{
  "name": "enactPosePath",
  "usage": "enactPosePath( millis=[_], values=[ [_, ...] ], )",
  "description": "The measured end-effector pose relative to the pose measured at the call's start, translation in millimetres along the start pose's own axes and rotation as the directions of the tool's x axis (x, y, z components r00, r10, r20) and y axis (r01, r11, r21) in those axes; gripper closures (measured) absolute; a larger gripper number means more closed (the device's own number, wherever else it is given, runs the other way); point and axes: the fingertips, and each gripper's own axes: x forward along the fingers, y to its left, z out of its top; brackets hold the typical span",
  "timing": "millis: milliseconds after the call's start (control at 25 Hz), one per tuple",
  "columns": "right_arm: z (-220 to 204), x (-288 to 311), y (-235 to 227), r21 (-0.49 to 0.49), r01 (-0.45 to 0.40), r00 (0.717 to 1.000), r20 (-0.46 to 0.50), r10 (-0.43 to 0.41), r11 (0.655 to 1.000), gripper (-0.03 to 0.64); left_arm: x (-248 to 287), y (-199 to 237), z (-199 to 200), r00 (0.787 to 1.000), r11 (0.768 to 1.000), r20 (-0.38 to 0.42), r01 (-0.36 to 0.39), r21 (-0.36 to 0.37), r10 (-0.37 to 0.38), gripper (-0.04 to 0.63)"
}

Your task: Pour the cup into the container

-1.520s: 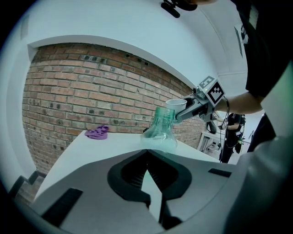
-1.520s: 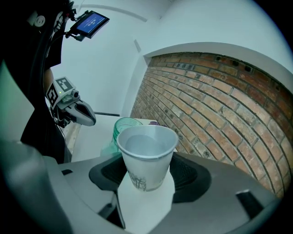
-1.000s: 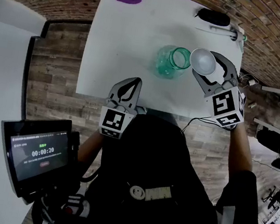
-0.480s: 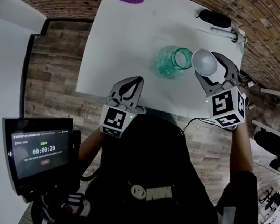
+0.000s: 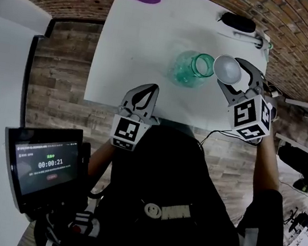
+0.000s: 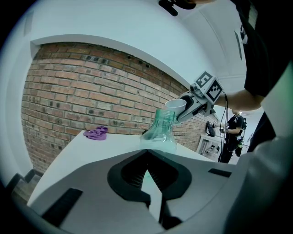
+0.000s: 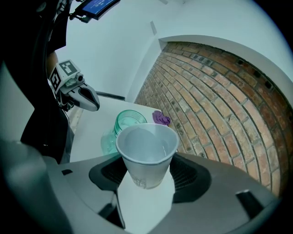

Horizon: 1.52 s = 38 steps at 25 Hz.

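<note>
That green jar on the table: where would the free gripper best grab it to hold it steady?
Probably by the narrow neck just under the rim of the green jar, coming level from the person's left. It stands upright, its body flares wide, and the cup in the right gripper crowds the mouth's right side.

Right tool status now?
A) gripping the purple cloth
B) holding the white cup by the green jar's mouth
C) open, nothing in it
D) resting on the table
B: the right tool is closed on the white cup, held beside the green jar mouth.
</note>
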Motion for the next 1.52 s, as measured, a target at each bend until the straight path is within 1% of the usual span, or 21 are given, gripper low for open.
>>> enactPosePath(
  millis=[360, 680, 1120, 1520],
  values=[
    [1.9, -1.6, -3.2, -0.048, 0.017, 0.999, -0.033, -0.018, 0.999, 0.322, 0.2, -0.5, 0.0, 1.000, 1.000, 0.002, 0.004, -0.005, -0.004, 0.592],
    [4.4, -2.5, -3.7, -0.067, 0.025, 0.999, -0.044, -0.028, 0.997, 0.322, -1.1, -0.3, -0.1, 1.000, 1.000, 0.009, 0.002, -0.007, -0.002, 0.592],
    [5.1, -1.6, -4.6, -0.079, 0.011, 0.997, -0.076, -0.017, 0.997, 0.322, -1.2, -1.6, -0.6, 1.000, 1.000, 0.016, 0.005, -0.015, -0.005, 0.592],
    [3.1, -1.0, -5.7, -0.117, 0.014, 0.994, -0.109, -0.027, 0.993, 0.322, -1.2, -2.3, -2.0, 1.000, 1.000, 0.021, 0.003, -0.020, -0.003, 0.592]
  ],
)
